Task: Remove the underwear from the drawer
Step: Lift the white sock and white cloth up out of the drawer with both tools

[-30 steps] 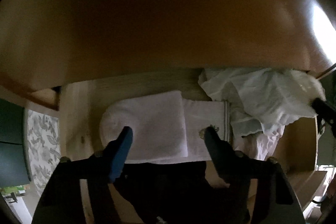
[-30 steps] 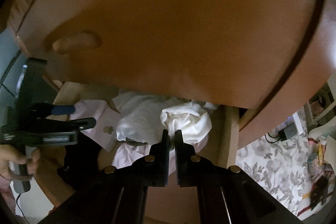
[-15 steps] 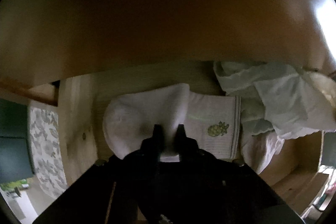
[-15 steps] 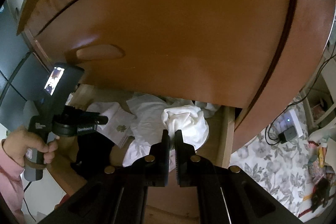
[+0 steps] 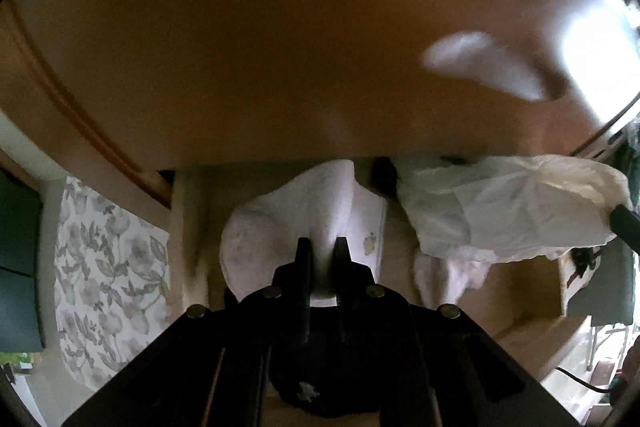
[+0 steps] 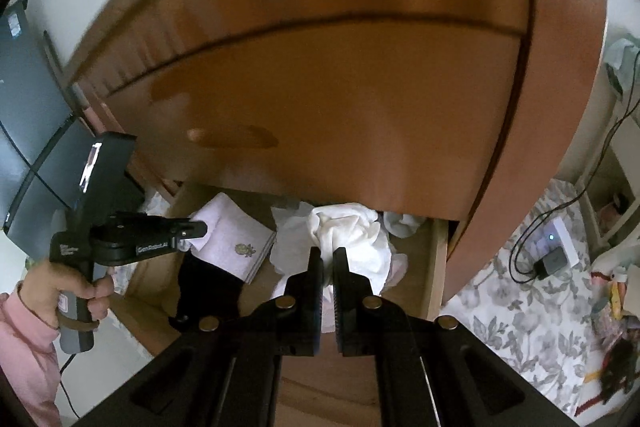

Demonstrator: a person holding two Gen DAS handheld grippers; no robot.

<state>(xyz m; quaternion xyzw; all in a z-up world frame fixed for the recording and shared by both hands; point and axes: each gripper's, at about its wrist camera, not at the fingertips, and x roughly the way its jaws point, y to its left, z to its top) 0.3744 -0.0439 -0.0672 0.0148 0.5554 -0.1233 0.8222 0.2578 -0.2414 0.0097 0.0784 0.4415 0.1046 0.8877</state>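
Note:
The open wooden drawer holds white clothes. My left gripper is shut on a pinched fold of a white folded garment that bears a small embroidered emblem, and the fold is lifted into a peak. The right wrist view shows the same left gripper at the edge of that garment. My right gripper is shut on a crumpled white garment, raised over the drawer. That crumpled garment also hangs at the right of the left wrist view.
The brown dresser front overhangs the drawer closely. A black garment and a pale pink one lie in the drawer. A hand in a pink sleeve holds the left tool. A charger with cable lies on the flowered floor.
My left gripper closed from wide open onto the folded white garment and rose, pulling a fold up. My right gripper rose with its crumpled garment still clamped.

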